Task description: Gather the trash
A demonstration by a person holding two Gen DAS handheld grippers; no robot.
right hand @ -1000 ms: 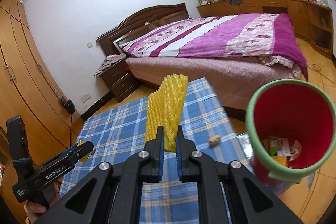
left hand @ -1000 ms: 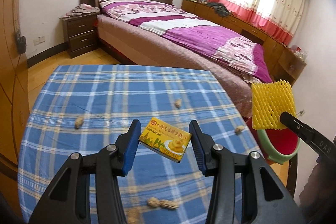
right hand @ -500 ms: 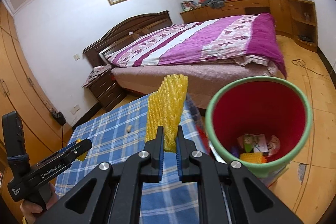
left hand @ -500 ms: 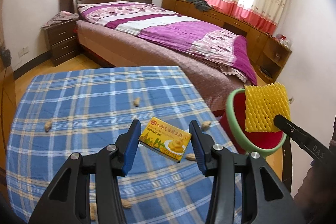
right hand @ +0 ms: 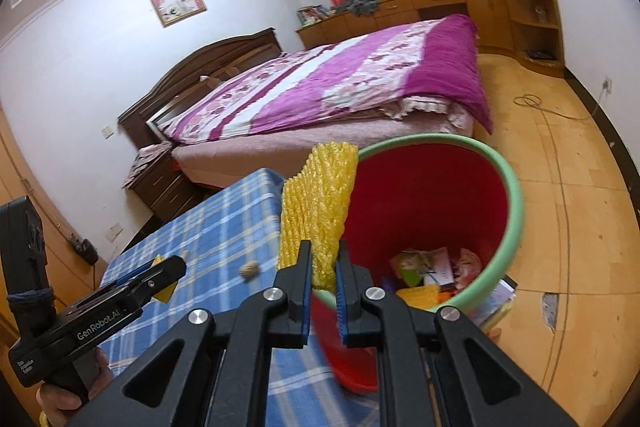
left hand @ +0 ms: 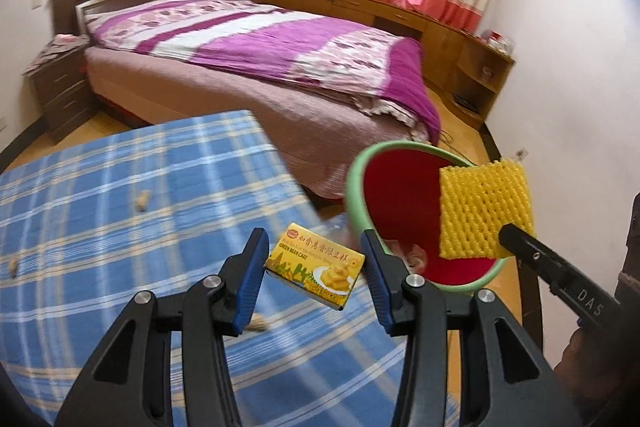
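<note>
The cake box was pinched by the left gripper and the foam net by the right gripper; released short of the bin, either could have fallen on the floor.

The box was yellow, the foam net yellow, the bin red with a green rim, the tablecloth blue plaid.

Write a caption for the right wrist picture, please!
Right gripper carries yellow foam netting toward the red bin beside the checked table.
</note>
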